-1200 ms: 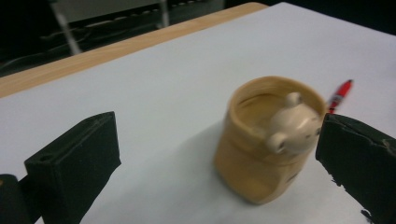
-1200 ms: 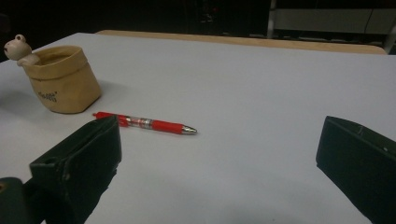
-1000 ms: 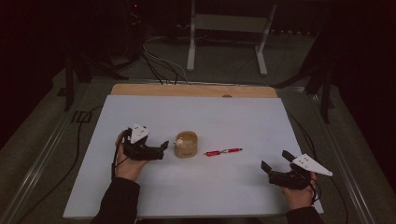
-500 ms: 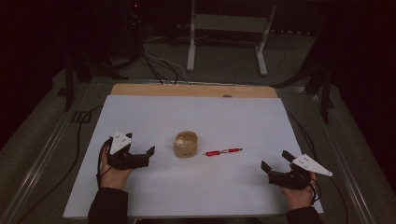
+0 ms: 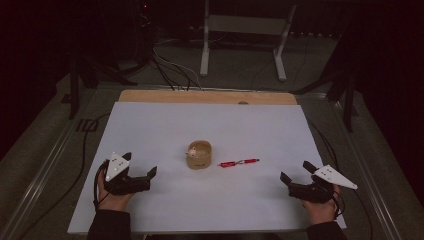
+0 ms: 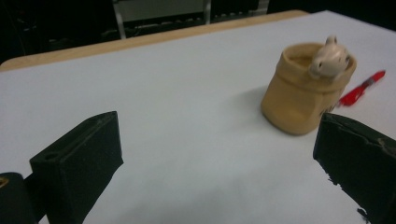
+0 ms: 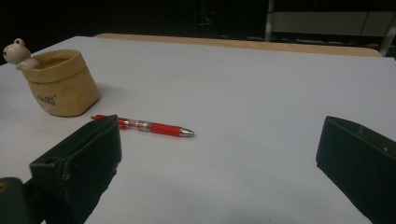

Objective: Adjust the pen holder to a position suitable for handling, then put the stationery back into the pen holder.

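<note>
From the high view, a white tabletop [image 5: 260, 130] carries a small tan pot [image 5: 199, 155] near its middle, with a red pen [image 5: 238, 162] lying just to the right of it, apart from it. The left claw [image 5: 142, 176] sits at the near left of the tabletop, held in a hand [image 5: 114, 199], jaws apart and empty, pointing toward the pot. The right claw [image 5: 295, 176] sits at the near right, in the other hand [image 5: 320, 209], jaws also apart and empty. Both are well apart from the pot and the pen. A bare wooden strip [image 5: 207, 96] runs along the far edge of the tabletop.

In the left gripper view, the two black jaws stand wide apart with nothing between them but white surface. The pot [image 6: 303, 88] stands ahead to the right, upright, shaped like a folded sack, with a small pale animal figure [image 6: 329, 60] perched on its rim. The pen [image 6: 362, 87] shows partly behind it.

In the right gripper view, the jaws again stand wide apart and empty. The pen [image 7: 152, 127] lies flat ahead, its metal tip pointing right, its other end near the base of the pot [image 7: 58, 83] at the left. The figure [image 7: 16, 51] hangs on the pot's left rim.
</note>
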The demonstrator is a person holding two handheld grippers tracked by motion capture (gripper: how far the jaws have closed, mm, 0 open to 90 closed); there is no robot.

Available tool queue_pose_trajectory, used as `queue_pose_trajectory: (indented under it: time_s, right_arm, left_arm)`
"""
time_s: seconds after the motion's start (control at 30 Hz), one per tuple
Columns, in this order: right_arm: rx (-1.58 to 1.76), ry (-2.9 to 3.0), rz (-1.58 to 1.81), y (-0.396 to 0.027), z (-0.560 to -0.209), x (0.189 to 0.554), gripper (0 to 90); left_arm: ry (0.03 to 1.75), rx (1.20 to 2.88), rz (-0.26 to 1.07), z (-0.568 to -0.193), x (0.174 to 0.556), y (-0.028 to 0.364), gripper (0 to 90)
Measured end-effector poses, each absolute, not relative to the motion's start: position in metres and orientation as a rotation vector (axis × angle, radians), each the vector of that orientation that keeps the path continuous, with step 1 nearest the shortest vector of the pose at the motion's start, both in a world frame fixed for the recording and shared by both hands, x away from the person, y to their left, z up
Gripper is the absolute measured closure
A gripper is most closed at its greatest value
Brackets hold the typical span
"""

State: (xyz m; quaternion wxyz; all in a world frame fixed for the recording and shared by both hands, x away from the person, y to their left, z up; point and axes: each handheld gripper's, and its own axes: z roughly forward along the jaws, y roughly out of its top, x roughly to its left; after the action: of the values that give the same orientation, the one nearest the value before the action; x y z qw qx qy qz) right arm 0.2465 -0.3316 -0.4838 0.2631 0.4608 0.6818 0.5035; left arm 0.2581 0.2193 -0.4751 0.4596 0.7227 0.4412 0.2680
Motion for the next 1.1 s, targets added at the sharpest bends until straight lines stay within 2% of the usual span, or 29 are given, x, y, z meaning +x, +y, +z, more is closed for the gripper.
queue_pose_trajectory:
  time_s: [1.1]
  right_arm:
    - [1.240, 1.868, 1.413, -0.331, -0.483, 0.251, 0.3]
  left_arm:
    - [1.128, 1.739, 0.726, -0.475, 0.256, 0.231, 1.8]
